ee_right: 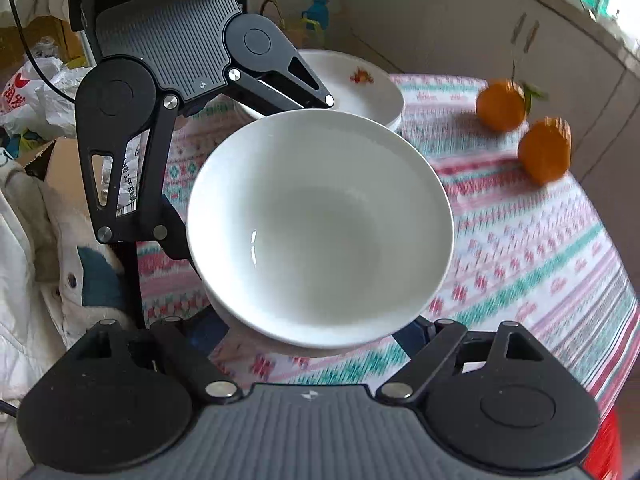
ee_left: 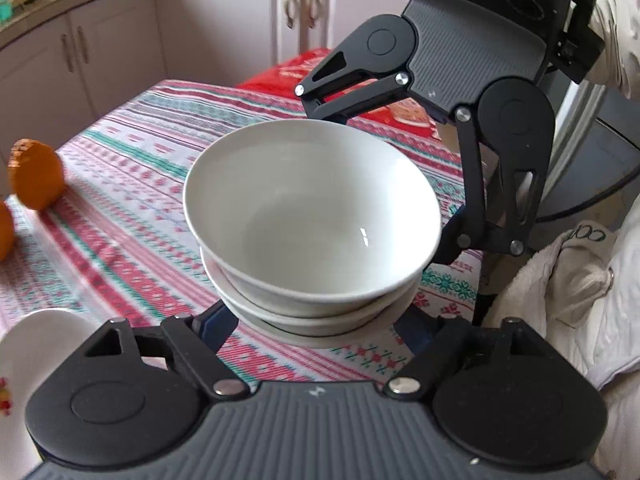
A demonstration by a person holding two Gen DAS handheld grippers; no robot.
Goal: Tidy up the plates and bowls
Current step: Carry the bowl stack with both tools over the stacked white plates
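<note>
Between both spread claws, left (ee_left: 316, 320) and right (ee_right: 316, 332), glossy white bowls (ee_left: 312, 216) sit nested, seemingly three.

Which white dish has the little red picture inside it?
The plate at the table's far edge, behind the left gripper. It has a small red and orange mark inside. The stacked bowls between both grippers are plain white.
</note>
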